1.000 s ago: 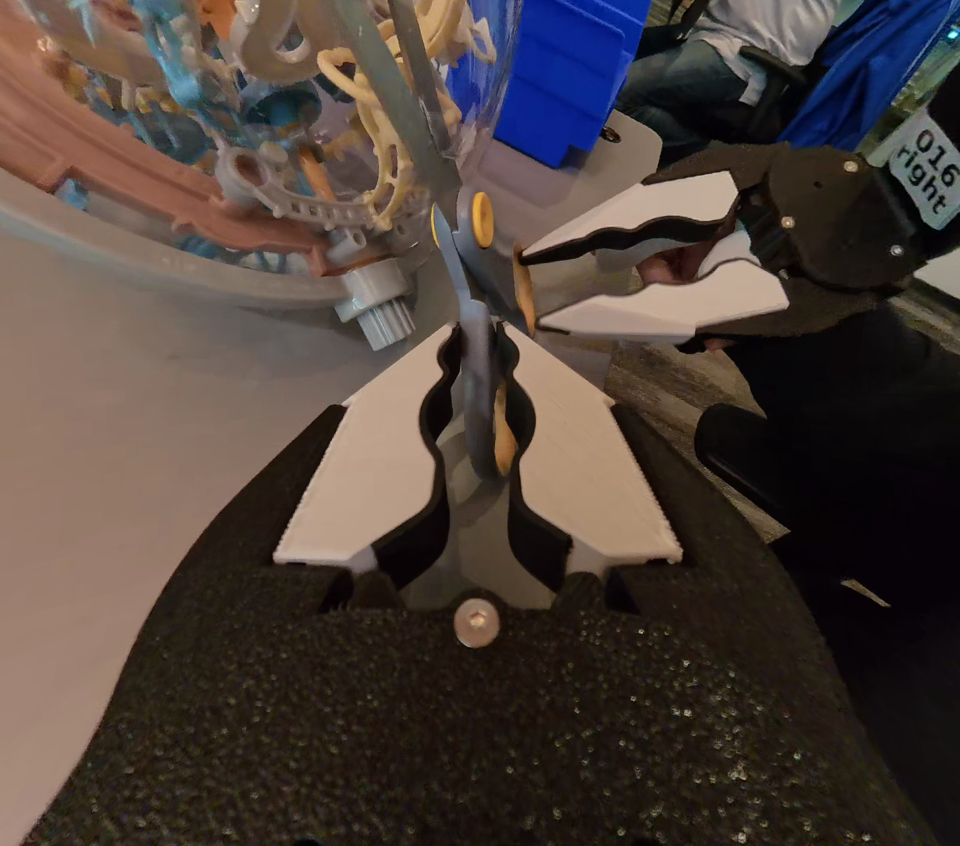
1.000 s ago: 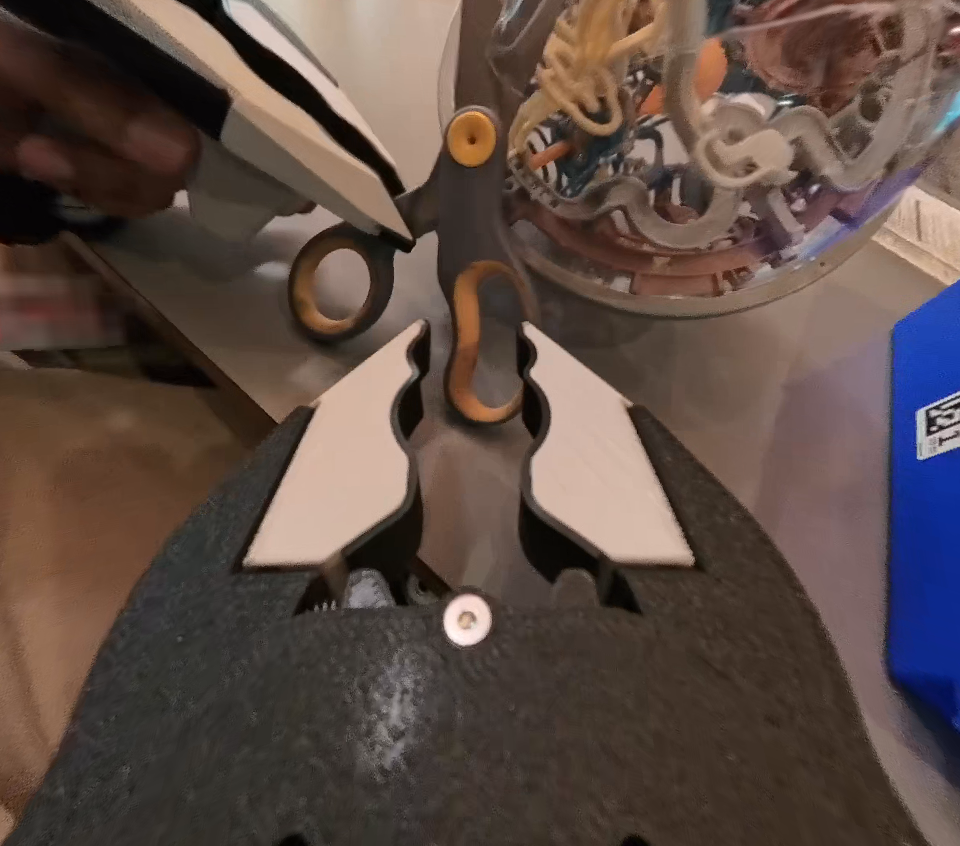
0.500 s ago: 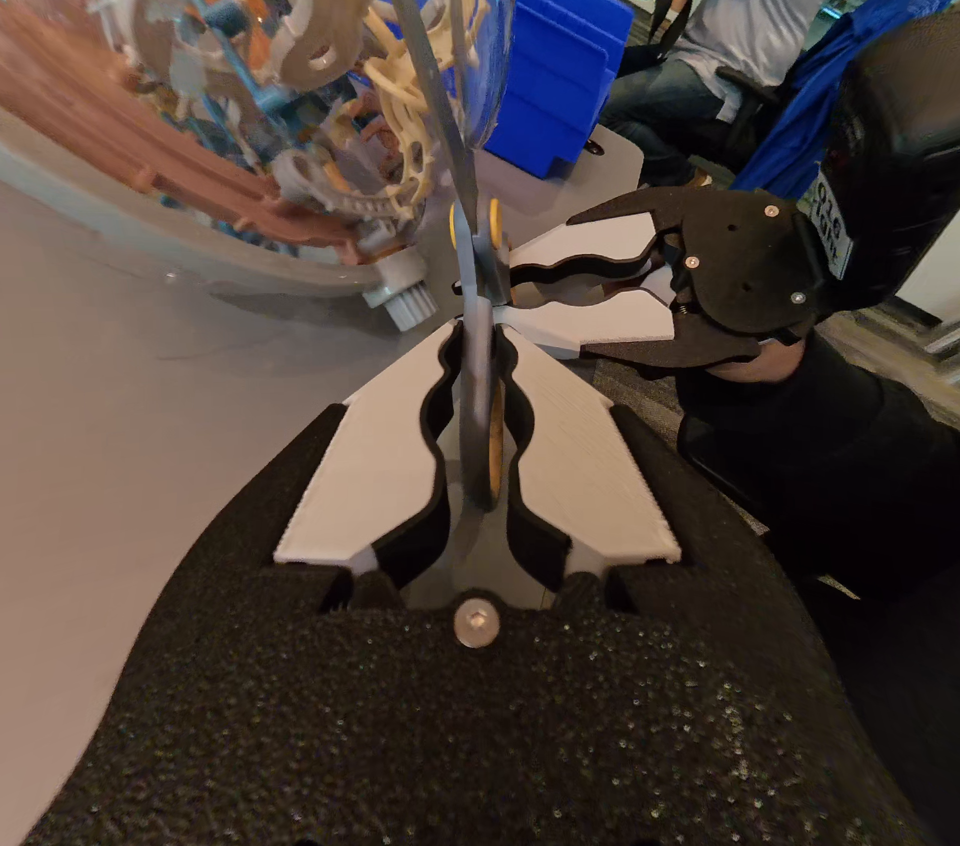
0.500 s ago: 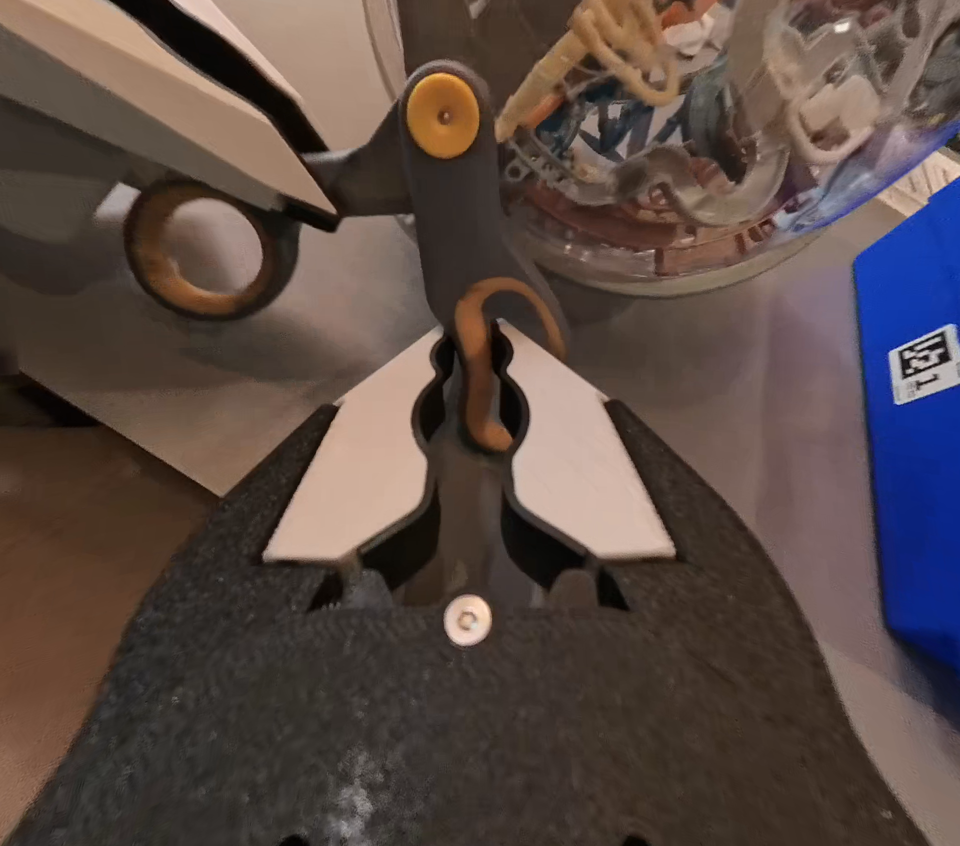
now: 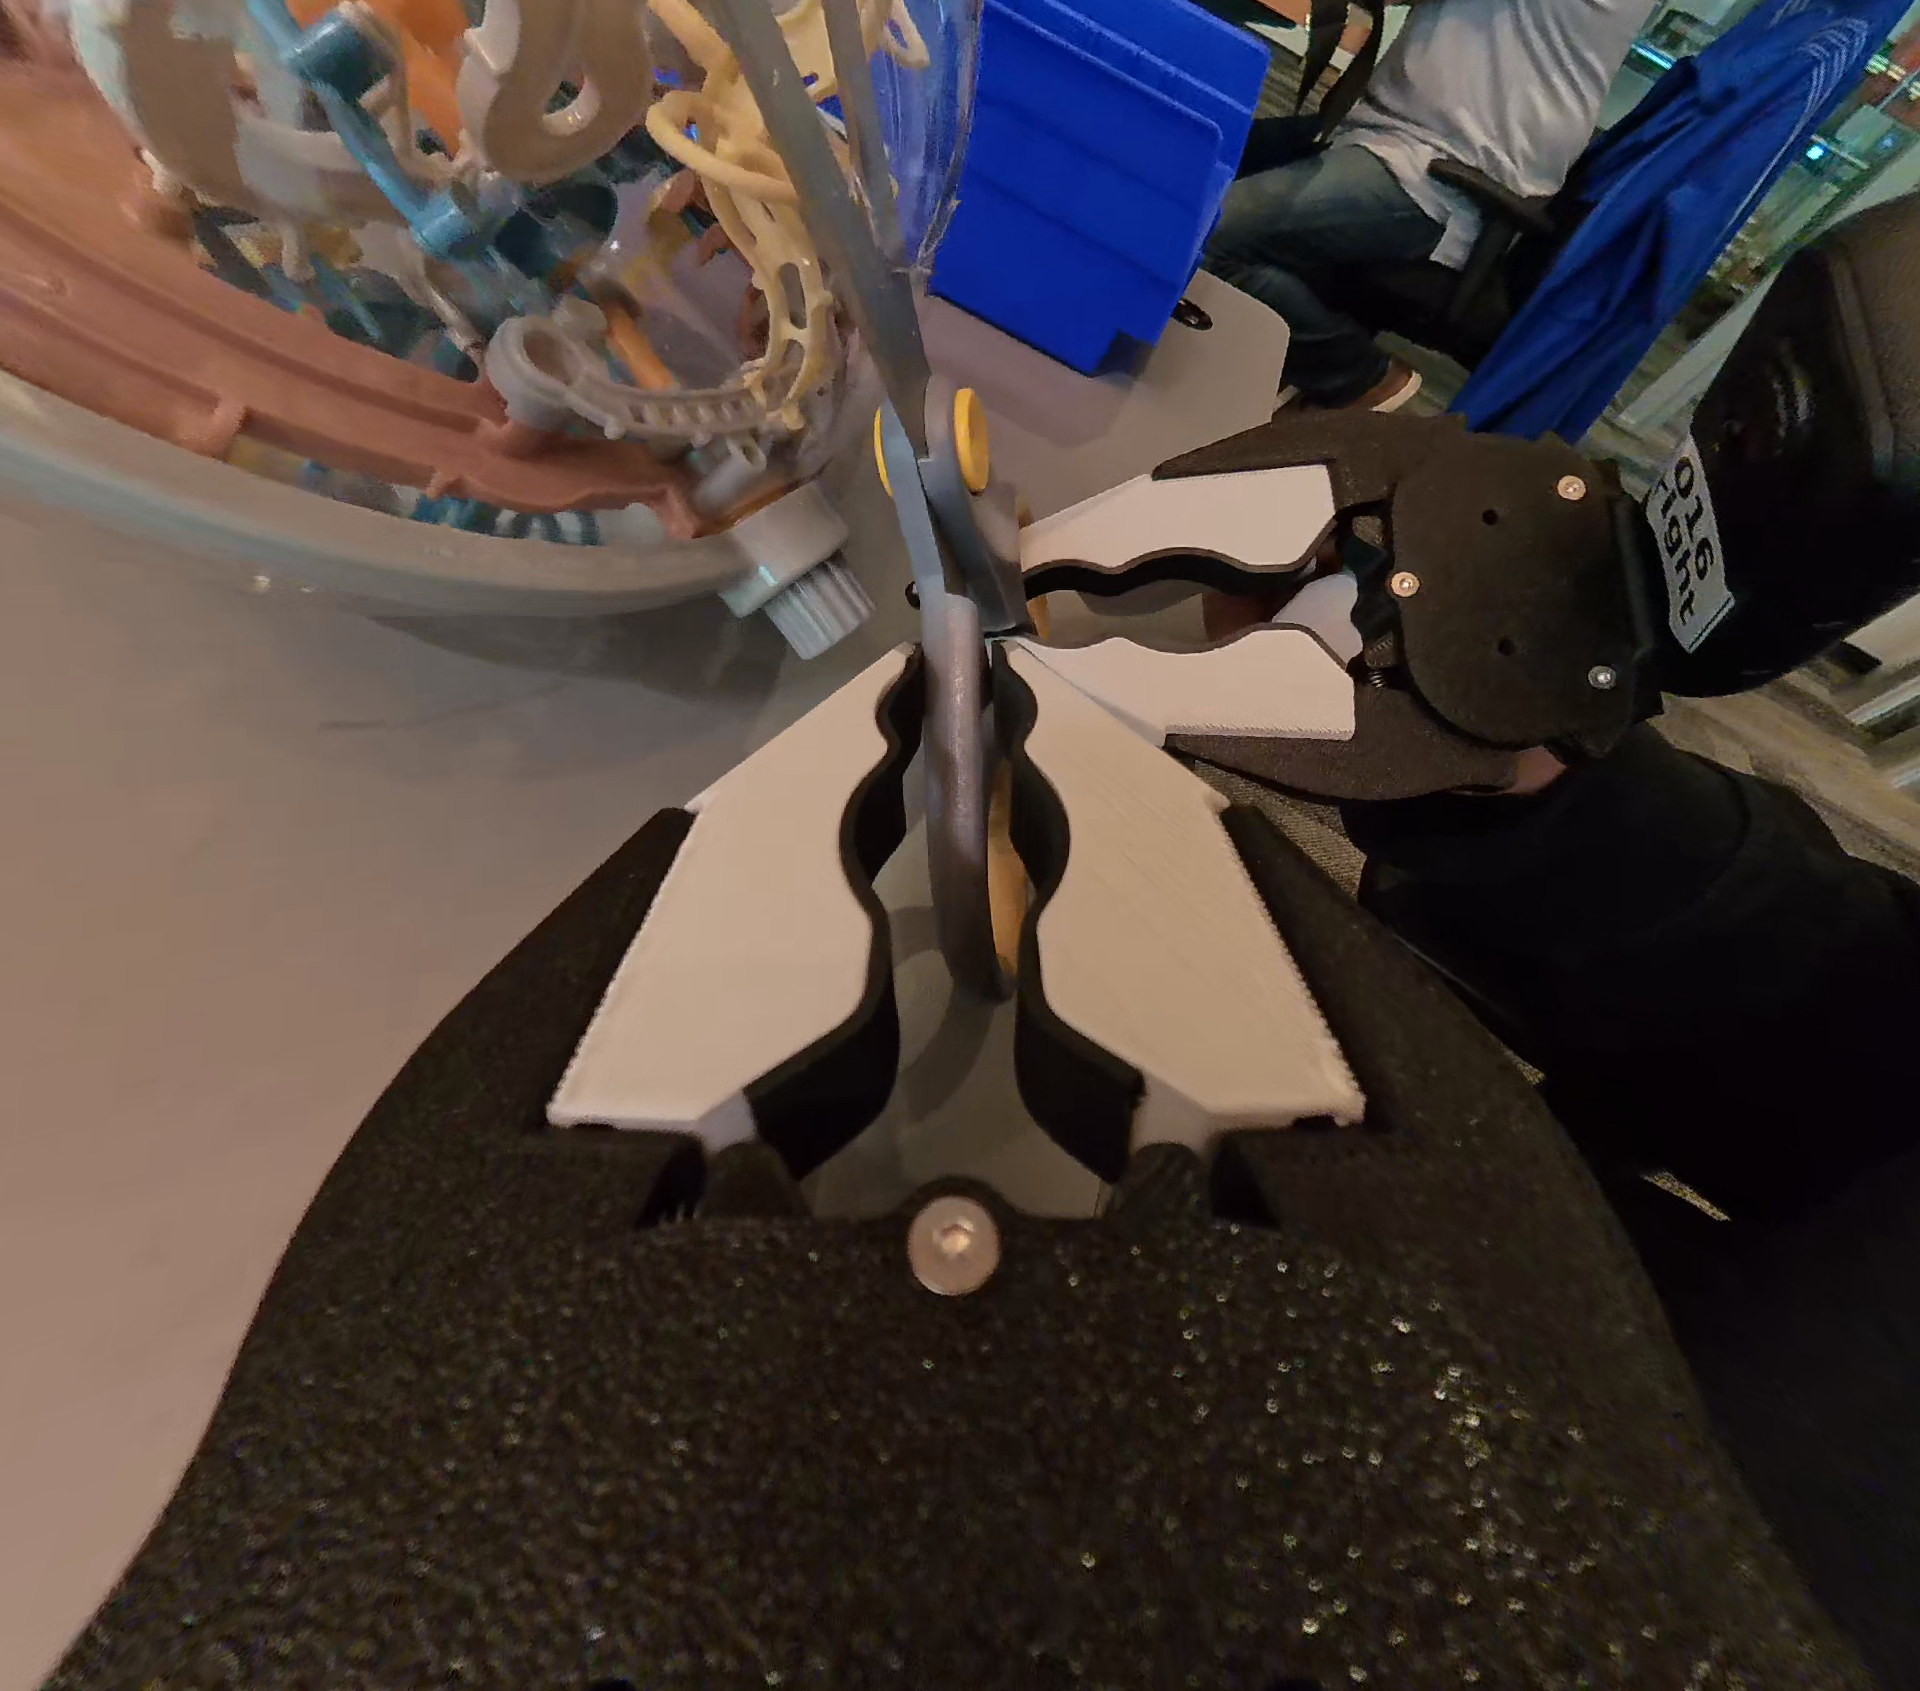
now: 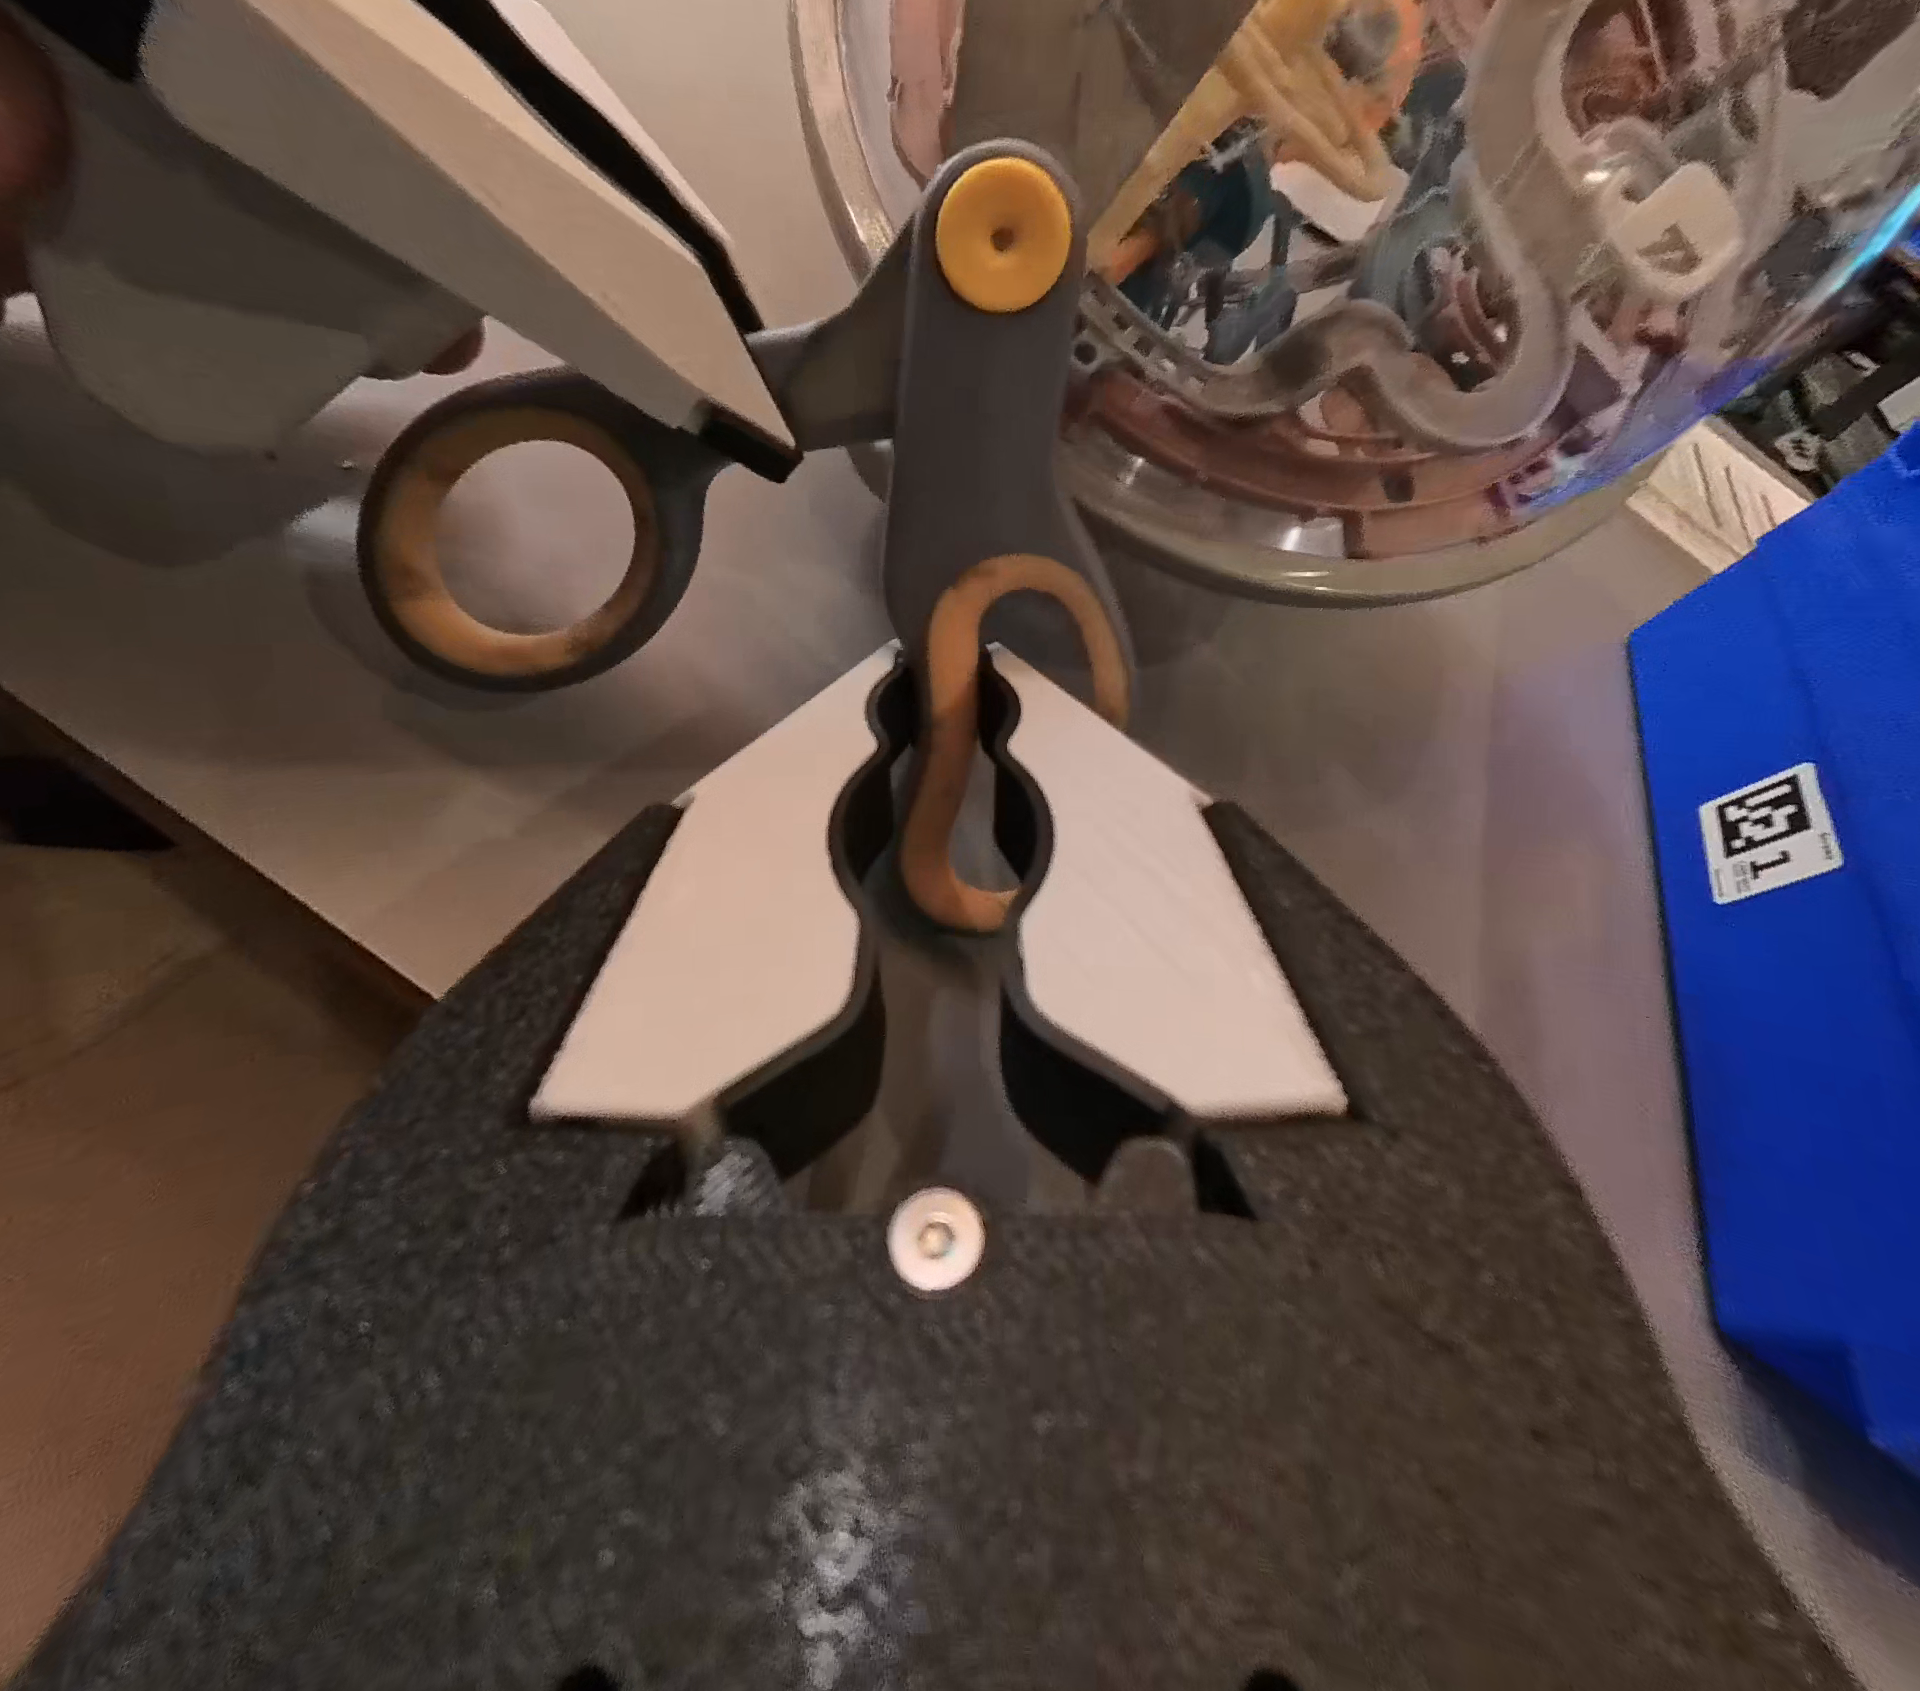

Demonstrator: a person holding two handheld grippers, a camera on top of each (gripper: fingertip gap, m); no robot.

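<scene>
Closing in since a second ago, right gripper (image 6: 940, 675) now pinches scissors (image 6: 982, 394) handle; left gripper (image 5: 958, 665) clamps the other, beside clear globe (image 5: 436, 187) packed with plastic tracks.

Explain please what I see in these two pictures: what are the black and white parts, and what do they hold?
There is no robot here: a person holds one hand-held tool in each hand, each with two white fingers on a black body and a camera looking along them. In the left camera's picture, the left tool is shut on one grey handle of the grey scissors with orange-lined finger loops; the right tool comes in from the side. In the right camera's picture, the right tool is shut on the other loop. Behind, a clear plastic sphere with a coloured maze inside rests on the grey table, beside a blue plastic bin.
</scene>
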